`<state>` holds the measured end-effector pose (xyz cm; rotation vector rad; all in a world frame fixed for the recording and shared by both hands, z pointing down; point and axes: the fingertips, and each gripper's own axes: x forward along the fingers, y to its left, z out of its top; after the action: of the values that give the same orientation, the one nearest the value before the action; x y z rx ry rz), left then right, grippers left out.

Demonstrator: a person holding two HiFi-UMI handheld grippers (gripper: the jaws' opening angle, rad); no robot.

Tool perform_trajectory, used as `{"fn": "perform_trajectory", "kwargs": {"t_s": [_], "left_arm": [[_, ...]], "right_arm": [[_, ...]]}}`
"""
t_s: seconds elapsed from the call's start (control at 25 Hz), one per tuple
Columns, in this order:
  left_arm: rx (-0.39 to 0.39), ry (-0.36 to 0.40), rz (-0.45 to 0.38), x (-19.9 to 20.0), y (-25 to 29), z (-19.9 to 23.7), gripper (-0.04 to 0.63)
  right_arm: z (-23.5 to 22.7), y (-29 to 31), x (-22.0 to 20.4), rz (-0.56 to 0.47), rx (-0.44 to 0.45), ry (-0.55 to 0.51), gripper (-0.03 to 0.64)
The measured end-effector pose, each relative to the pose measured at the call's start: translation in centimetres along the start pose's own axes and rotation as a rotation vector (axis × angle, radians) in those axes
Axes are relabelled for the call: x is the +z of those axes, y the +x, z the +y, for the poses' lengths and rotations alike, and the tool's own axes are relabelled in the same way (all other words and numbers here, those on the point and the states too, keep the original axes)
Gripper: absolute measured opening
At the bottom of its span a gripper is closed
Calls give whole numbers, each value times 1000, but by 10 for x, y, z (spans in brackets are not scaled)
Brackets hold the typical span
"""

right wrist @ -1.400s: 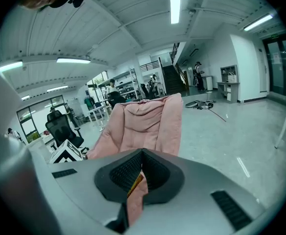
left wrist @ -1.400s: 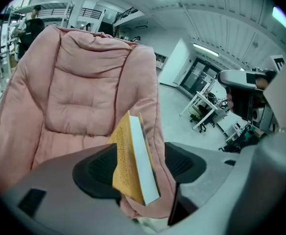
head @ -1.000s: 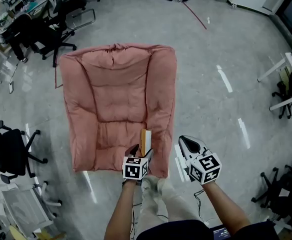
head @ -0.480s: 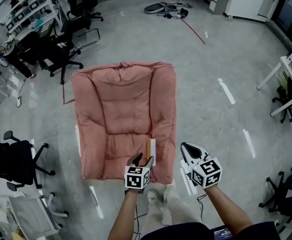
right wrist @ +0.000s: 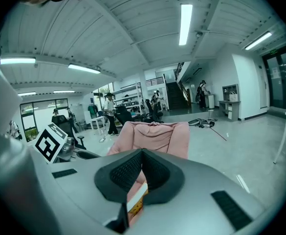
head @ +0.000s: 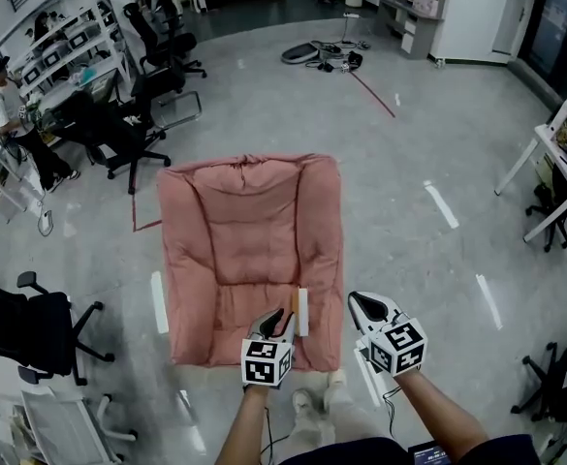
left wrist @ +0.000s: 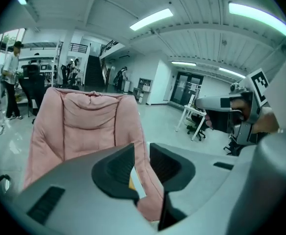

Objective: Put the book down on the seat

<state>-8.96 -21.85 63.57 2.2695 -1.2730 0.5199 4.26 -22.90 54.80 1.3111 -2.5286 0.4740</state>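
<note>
A pink cushioned seat lies on the grey floor. The book stands on its edge on the seat's front right part, next to the right side bolster. My left gripper hangs just left of the book and a little nearer to me, apart from it. Its jaws are closing with a gap still showing and nothing between the pads. In the left gripper view the book shows beyond the left gripper. My right gripper is shut and empty, right of the seat. In the right gripper view the book sits below the right gripper.
Black office chairs and shelving stand at the far left, where a person is. Another chair is near left. White desks stand at the right. Cables lie on the floor beyond the seat. My feet are at the seat's front edge.
The left gripper has drawn back from the book, and its jaws have narrowed. The book stays standing on the seat. The head view has lifted, so the seat sits lower and smaller.
</note>
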Motion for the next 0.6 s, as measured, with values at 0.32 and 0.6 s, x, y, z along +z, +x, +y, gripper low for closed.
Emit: {"fn": "perform_trajectory", "kwargs": {"t_s": [0.32, 0.6], "left_arm": [[15, 19, -98, 30, -46, 5, 40], [5, 52, -162, 46, -83, 3, 12]], "right_arm": [[29, -7, 17, -32, 10, -40, 14], [61, -14, 38, -76, 12, -76, 14]]}}
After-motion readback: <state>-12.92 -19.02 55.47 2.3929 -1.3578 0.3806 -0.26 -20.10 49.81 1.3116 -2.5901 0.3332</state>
